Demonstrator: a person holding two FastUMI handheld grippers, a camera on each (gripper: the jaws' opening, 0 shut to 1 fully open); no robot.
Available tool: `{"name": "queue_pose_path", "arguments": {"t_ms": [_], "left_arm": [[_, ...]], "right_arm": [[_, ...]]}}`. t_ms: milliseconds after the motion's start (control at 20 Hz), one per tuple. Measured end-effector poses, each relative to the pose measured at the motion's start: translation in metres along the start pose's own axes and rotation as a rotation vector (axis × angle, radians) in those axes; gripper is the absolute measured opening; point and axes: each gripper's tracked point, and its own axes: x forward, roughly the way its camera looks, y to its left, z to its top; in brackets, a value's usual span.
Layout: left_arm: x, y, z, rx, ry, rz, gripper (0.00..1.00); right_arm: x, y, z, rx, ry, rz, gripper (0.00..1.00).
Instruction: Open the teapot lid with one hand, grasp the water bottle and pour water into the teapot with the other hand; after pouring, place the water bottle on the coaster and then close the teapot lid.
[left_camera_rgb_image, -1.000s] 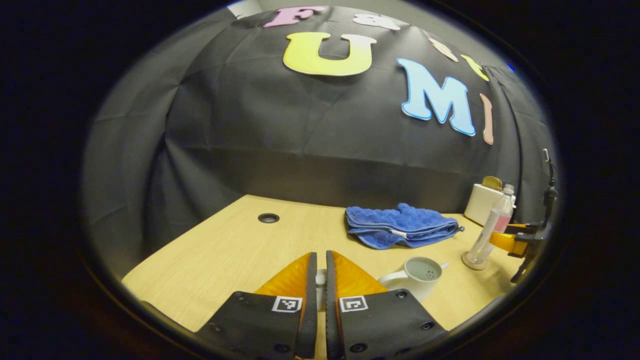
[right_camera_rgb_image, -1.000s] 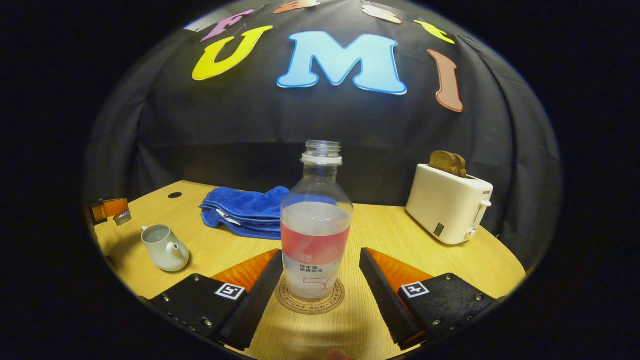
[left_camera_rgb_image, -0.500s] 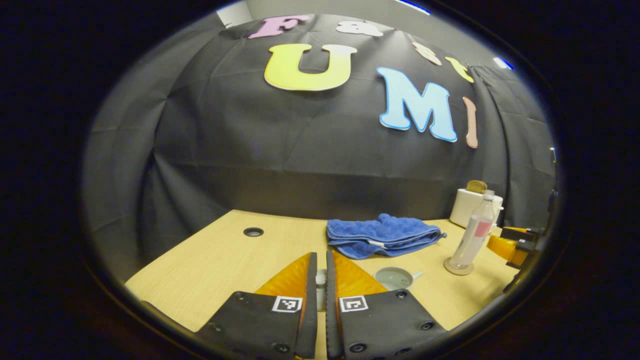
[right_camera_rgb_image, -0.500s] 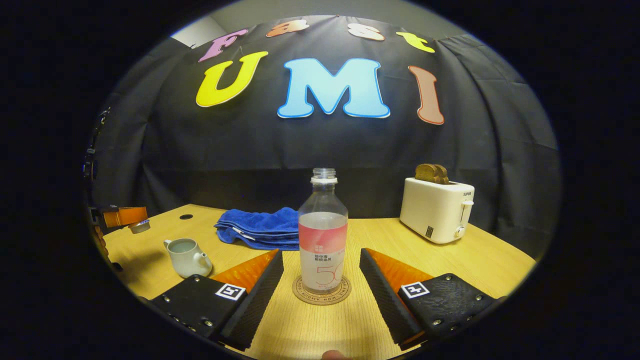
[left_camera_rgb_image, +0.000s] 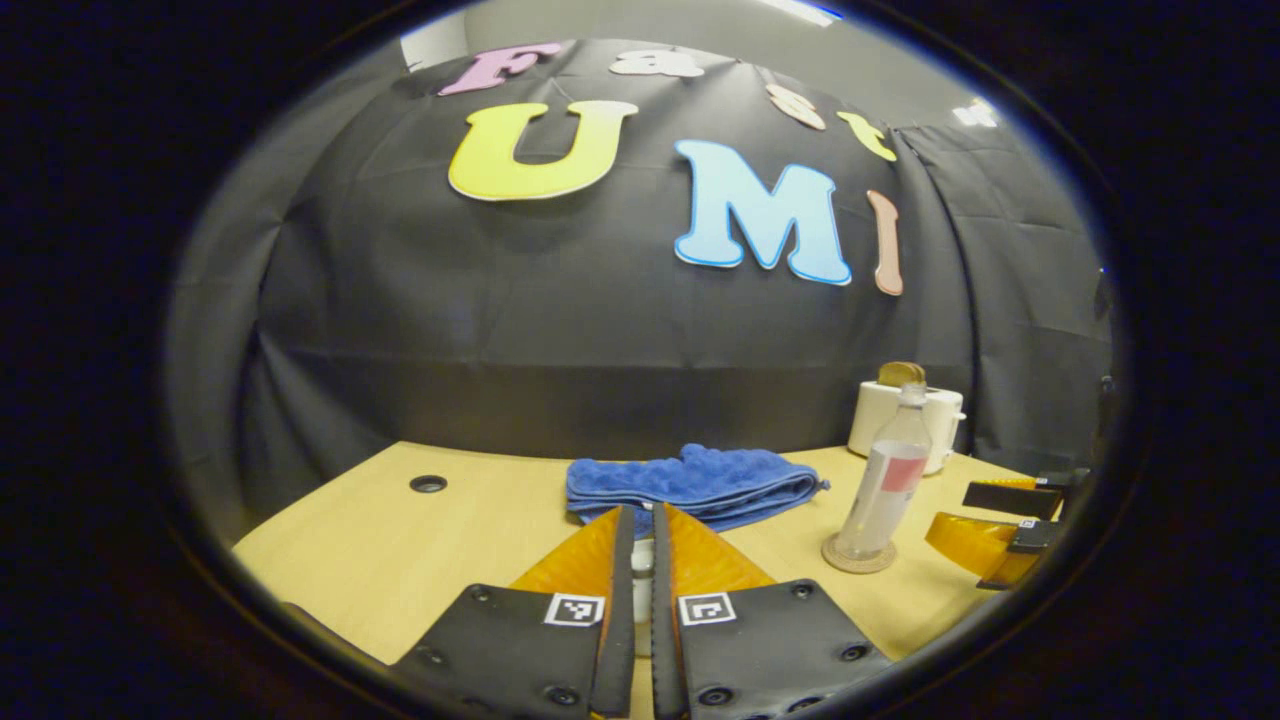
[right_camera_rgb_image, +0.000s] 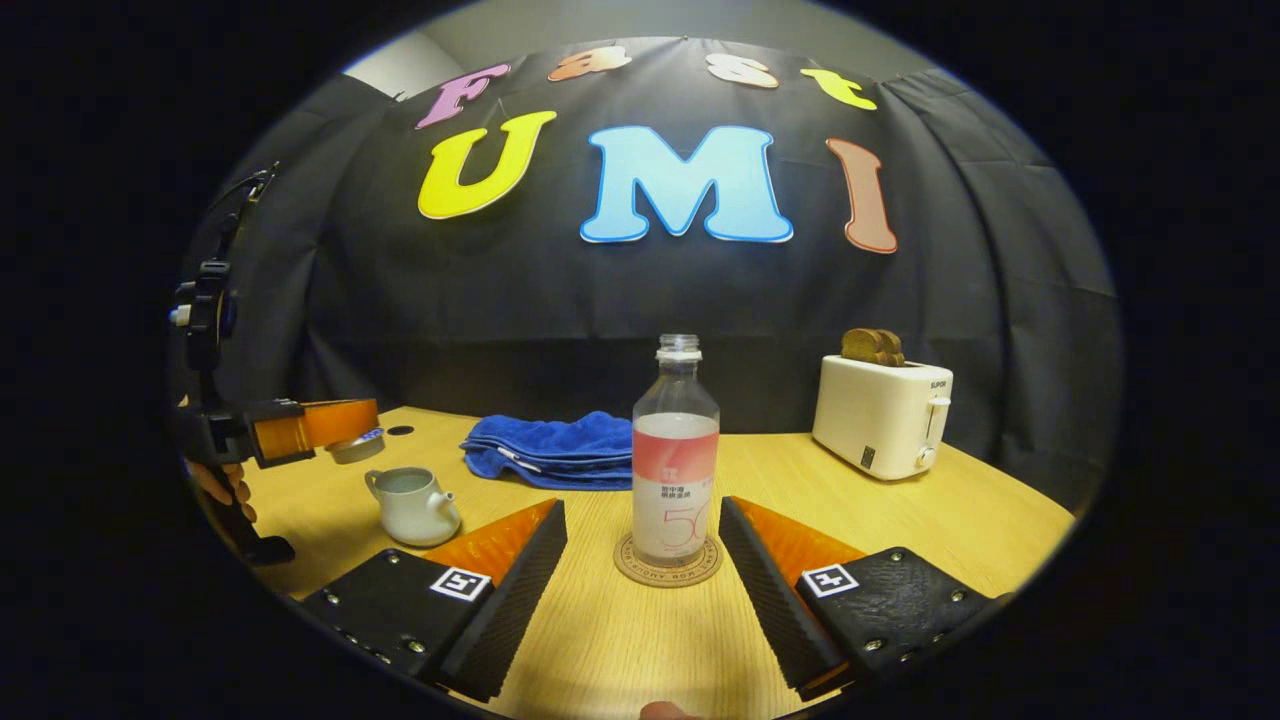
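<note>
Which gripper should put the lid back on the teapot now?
Left. The left gripper already holds the teapot lid above and just behind the open teapot. The right gripper is open by the water bottle, which stands on its coaster.

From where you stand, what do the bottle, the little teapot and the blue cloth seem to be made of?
Water bottle: clear plastic, probably; you see through it. Teapot: looks like glazed ceramic, pale and smooth with a soft sheen. Blue cloth: terry-like fabric, fuzzy and folded in soft layers.
</note>
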Motion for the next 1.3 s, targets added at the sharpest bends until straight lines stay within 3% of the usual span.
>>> {"name": "queue_pose_path", "arguments": {"t_ms": [200,250,650,1300], "left_arm": [[0.013,-0.014,-0.009,0.04,0.013,0.006,0.13],[0.016,-0.014,-0.012,0.046,0.017,0.014,0.13],[0.03,-0.005,-0.026,0.064,0.039,0.063,0.13],[0.033,-0.001,-0.034,0.032,0.044,0.085,0.14]], "right_arm": [[-0.007,-0.005,-0.001,0.036,-0.004,0.008,0.94],[-0.009,-0.006,-0.001,0.043,-0.006,0.01,0.97],[-0.012,-0.009,-0.003,0.131,0.004,0.039,0.97],[-0.009,-0.009,-0.01,0.131,0.025,0.036,0.97]]}}
